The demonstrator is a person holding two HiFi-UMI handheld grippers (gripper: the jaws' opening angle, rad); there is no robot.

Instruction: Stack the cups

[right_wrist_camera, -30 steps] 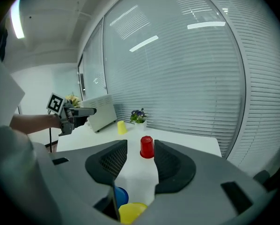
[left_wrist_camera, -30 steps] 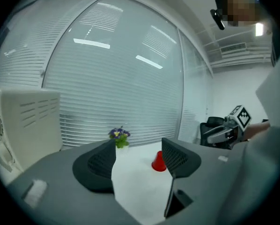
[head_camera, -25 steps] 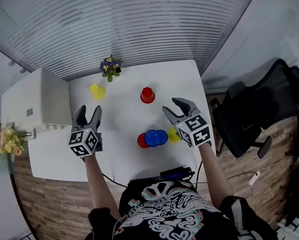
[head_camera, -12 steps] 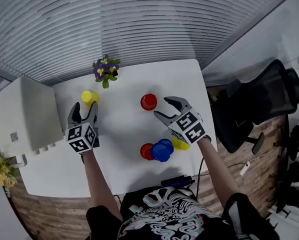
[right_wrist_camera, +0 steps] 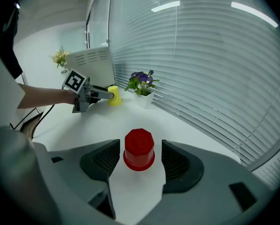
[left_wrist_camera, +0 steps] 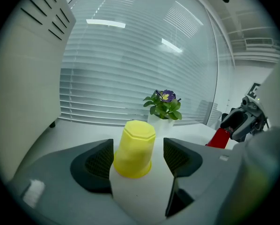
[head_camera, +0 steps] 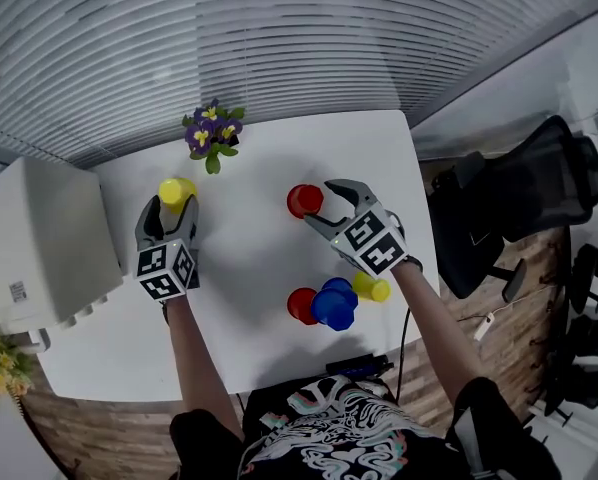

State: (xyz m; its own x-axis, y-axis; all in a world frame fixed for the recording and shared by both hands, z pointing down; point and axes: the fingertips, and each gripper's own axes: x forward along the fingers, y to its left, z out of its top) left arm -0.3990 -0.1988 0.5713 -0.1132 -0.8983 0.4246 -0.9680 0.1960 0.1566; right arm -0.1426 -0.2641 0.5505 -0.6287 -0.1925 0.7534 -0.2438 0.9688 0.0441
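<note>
I am bringing my left gripper (head_camera: pixel 168 217) around the upside-down yellow plastic cup (left_wrist_camera: pixel 133 149) at the far left of the white table (head_camera: pixel 249 258), just short of the small pot of purple flowers (head_camera: pixel 211 133). At the same time I am setting my right gripper (head_camera: pixel 319 203) around the upside-down red plastic cup (right_wrist_camera: pixel 139 150) at the far middle. Both cups are standing rim-down between my fingers, which are spread wide on either side and not yet pressing. I judge that spread is meant to leave room to slip past the flared rims before I close. The other cups, a second red cup (head_camera: pixel 301 305), a blue cup (head_camera: pixel 333 304) and a second yellow cup (head_camera: pixel 372 288), are clustered near my body, probably where the stack will be built. Compared with a second ago, both grippers have come forward and down from well short of their cups. Their jaws have just been opening wider, and each cup now sits between them.
</note>
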